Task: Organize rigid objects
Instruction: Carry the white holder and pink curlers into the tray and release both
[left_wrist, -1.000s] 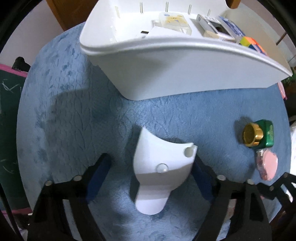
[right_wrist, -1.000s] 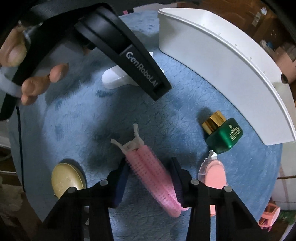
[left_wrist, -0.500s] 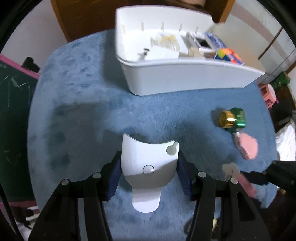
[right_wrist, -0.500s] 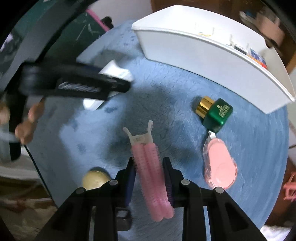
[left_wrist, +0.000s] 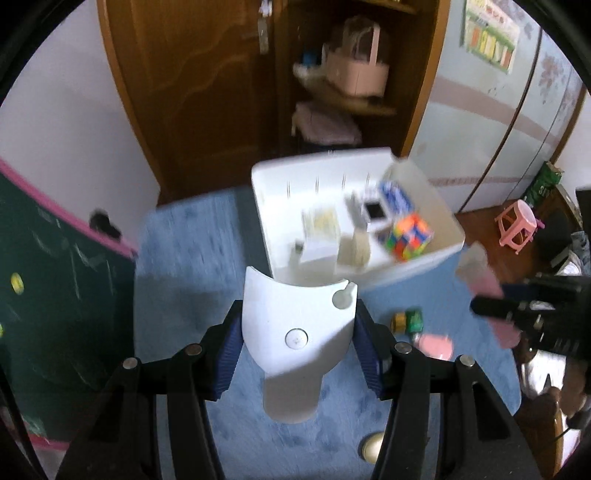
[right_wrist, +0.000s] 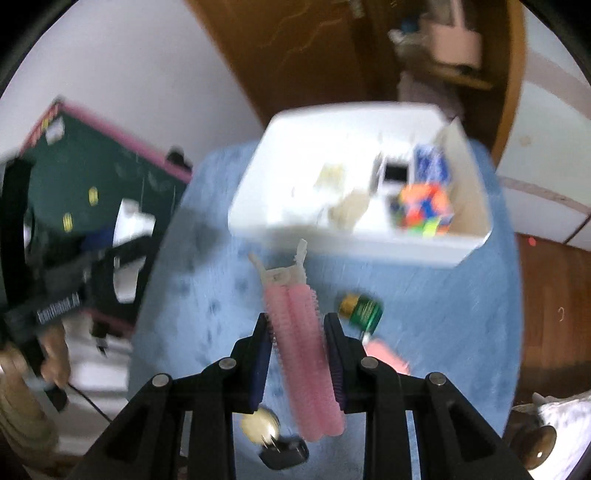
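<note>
The left gripper (left_wrist: 299, 354) clamped a white scoop (left_wrist: 297, 332), held just short of the bin (left_wrist: 280, 236); the right gripper (right_wrist: 297, 354) pinched a pink roller (right_wrist: 301, 354), also short of the bin. Each load probably needed carrying over the rim, clear of the cube (left_wrist: 408, 236), before letting go.

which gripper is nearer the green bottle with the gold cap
Right. The right gripper, holding the pink roller clip, hangs just beside the green bottle; the left gripper is farther left.
</note>
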